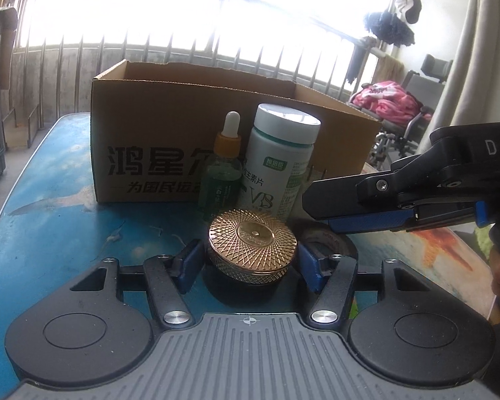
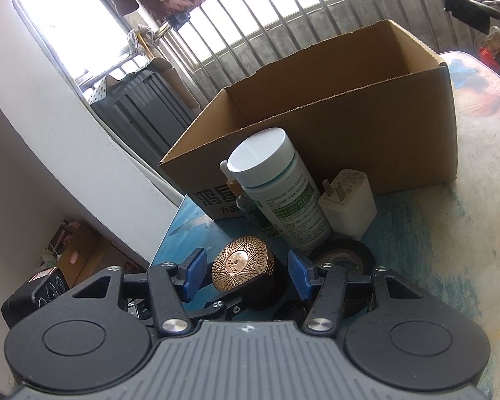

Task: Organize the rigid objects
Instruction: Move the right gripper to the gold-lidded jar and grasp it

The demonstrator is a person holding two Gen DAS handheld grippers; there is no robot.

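Left gripper point(image 1: 248, 266) brackets the gold-lidded jar point(image 1: 252, 243), pads close on both sides; we can't tell if they're actually pressing yet. Right gripper point(image 2: 245, 275) hangs part open above and beside it, nothing held, jar merely framed between its fingers. Jar sits on the blue table point(image 1: 60, 220), in front of the white pill bottle point(image 1: 280, 163) and dropper bottle point(image 1: 225, 170), near the open cardboard box point(image 2: 316, 106), which we judge is where it goes. Tape roll point(image 2: 346, 256) and charger point(image 2: 350, 203) wait alongside.
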